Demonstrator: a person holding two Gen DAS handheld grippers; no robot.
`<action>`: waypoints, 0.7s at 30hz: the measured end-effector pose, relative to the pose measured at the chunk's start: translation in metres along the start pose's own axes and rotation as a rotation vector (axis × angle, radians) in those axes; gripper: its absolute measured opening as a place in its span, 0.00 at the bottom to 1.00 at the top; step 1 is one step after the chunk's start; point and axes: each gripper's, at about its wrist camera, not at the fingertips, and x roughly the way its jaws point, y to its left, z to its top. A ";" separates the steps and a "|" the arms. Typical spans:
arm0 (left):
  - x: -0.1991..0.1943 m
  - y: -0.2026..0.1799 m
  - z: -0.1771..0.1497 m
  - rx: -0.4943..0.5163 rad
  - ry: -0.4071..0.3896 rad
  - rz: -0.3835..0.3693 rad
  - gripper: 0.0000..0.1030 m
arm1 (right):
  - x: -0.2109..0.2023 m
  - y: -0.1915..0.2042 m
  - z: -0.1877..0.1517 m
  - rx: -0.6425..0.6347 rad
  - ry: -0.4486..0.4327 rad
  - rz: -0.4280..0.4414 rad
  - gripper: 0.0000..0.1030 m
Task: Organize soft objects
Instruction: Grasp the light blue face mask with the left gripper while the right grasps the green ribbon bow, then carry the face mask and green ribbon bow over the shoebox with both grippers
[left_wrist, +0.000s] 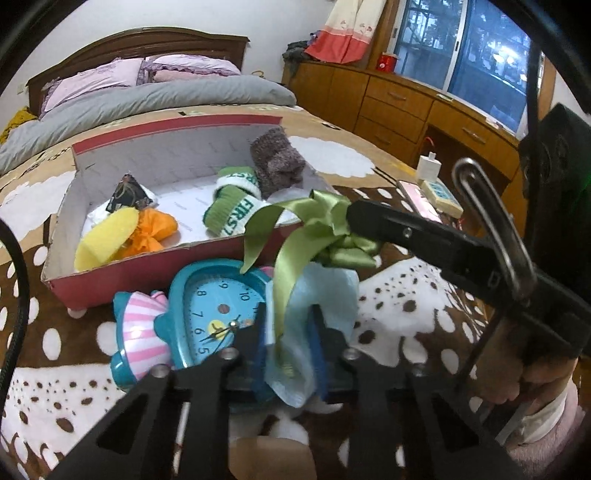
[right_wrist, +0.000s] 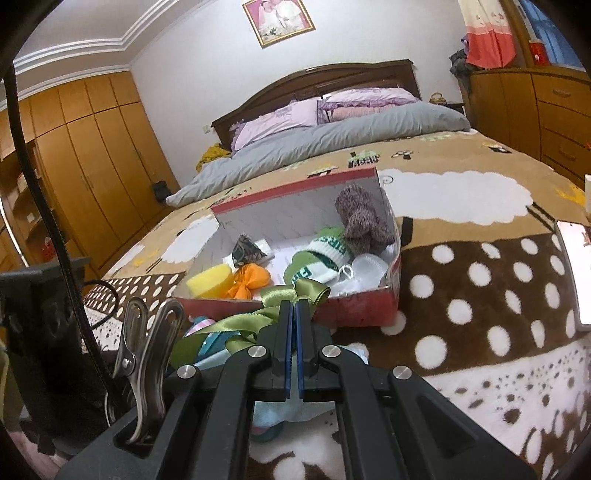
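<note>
Left tool (left_wrist: 288, 332): jaws nearly together, pads pinching a pale blue cloth (left_wrist: 321, 295), which bunches up between them. It hangs just in front of the near wall of the red cardboard box (left_wrist: 155, 269), over a blue clock (left_wrist: 207, 314) lying face up on the spotted blanket (left_wrist: 406, 314).

Right tool (right_wrist: 294, 314): jaws closed on the knot of a green ribbon bow (right_wrist: 291, 295); its tails trail leftward and down. Held just short of the box's near rim, probably ready to go over it and in.

Box interior, already sorted: yellow sponge (left_wrist: 107, 236) and orange bow (left_wrist: 155, 232) near left, dark patterned pouch (left_wrist: 127, 194) behind them, green and white knit item (left_wrist: 236, 206) mid, brown-grey knit roll (left_wrist: 277, 166) far right. Soft things inside, the hard clock outside — likely deliberate.

View differences: the left wrist camera shows the clock face in full, the cloth grip, and the right tool entering from the right with the bow. The right wrist camera hides most of the clock behind its own fingers, but shows white items (right_wrist: 365, 269) in the box's near right corner and a steel clip (right_wrist: 144, 350) at near left.
</note>
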 end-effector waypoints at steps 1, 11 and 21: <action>-0.001 -0.001 0.000 0.007 -0.004 -0.001 0.13 | -0.001 0.000 0.000 -0.001 -0.003 -0.001 0.03; -0.034 0.002 0.001 -0.014 -0.084 0.001 0.06 | -0.016 0.004 0.011 -0.021 -0.042 -0.024 0.03; -0.080 0.019 0.022 -0.005 -0.227 0.116 0.06 | -0.025 0.010 0.021 -0.049 -0.068 -0.035 0.03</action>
